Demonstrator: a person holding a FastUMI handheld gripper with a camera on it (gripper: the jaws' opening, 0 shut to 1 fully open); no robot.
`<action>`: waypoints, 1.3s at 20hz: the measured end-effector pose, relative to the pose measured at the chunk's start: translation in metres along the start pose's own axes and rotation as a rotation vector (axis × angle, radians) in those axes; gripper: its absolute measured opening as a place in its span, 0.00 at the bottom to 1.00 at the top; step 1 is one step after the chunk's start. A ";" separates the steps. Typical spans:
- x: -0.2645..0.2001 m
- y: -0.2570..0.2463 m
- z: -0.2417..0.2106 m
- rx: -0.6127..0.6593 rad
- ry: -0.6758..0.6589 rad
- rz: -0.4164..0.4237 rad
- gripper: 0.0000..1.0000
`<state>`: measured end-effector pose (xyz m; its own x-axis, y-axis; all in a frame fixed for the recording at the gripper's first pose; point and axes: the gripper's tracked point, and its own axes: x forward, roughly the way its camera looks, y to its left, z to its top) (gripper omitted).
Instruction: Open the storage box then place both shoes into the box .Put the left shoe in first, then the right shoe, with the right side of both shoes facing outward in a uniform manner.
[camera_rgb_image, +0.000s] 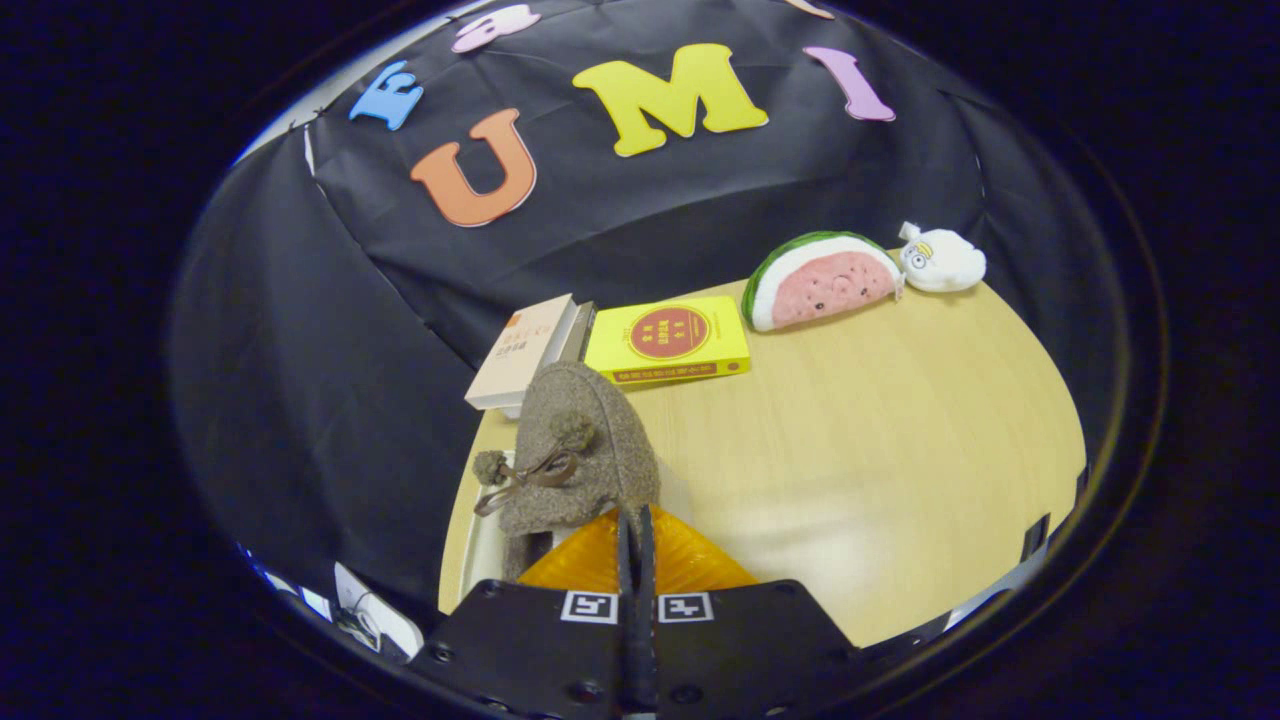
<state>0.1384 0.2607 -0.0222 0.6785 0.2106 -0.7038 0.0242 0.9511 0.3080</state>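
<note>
A grey-brown felt shoe (590, 450) with pom-poms and a brown bow hangs tilted just ahead of my fingers, its orange sole (690, 572) turned towards me. My gripper (636, 545) is shut on the shoe's edge, the two fingers pressed almost together. I cannot tell whether it is the left or the right shoe. Under and left of the shoe shows the white rim of the storage box (480, 555), near the table's left edge. The box's inside is hidden behind the shoe.
On the wooden table (880, 440), beyond the shoe, lie a beige book (520, 350) and a yellow book (668, 340). Farther back right rest a watermelon-slice plush (820, 280) and a small white plush (942, 260). The booth's black cloth wall stands behind.
</note>
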 end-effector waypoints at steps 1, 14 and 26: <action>0.005 0.008 -0.006 0.010 0.001 -0.011 0.00; 0.046 0.019 -0.060 0.133 0.073 -0.019 0.06; -0.007 0.006 -0.025 -0.063 -0.119 0.043 0.91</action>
<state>0.1153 0.2703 -0.0316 0.7600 0.2271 -0.6089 -0.0508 0.9548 0.2928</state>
